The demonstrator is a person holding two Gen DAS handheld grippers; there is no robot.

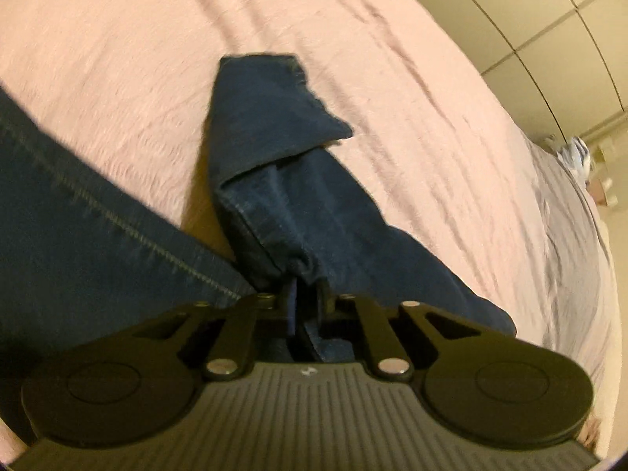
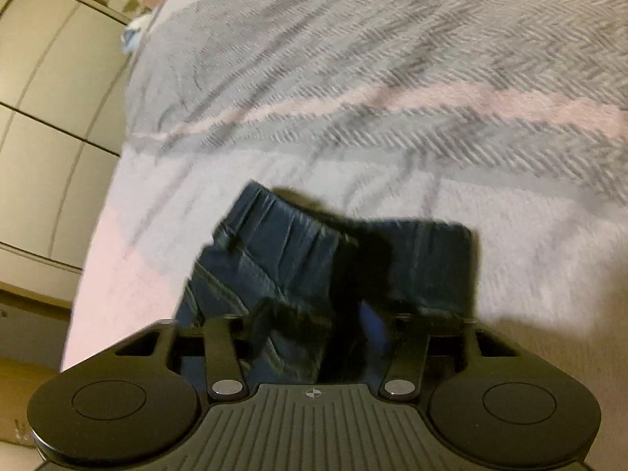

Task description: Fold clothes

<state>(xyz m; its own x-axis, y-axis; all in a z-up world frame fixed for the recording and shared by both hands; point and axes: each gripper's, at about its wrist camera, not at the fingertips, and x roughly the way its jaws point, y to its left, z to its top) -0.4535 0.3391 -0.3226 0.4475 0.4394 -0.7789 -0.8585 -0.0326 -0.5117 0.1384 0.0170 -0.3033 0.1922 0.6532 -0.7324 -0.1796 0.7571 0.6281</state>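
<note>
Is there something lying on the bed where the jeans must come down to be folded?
Nothing visible. Both the left gripper and the right gripper hold the jeans, and the bedcover ahead of them is bare.

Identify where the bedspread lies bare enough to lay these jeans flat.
Bare: pink bedspread beyond the dark blue denim jeans, toward the beige cupboards; also the grey herringbone stretch. Crowded: denim bunched at the left gripper and right gripper.

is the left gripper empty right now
No, the left gripper is shut on a bunched fold of the jeans, which hang from it over the pink bedspread.
</note>
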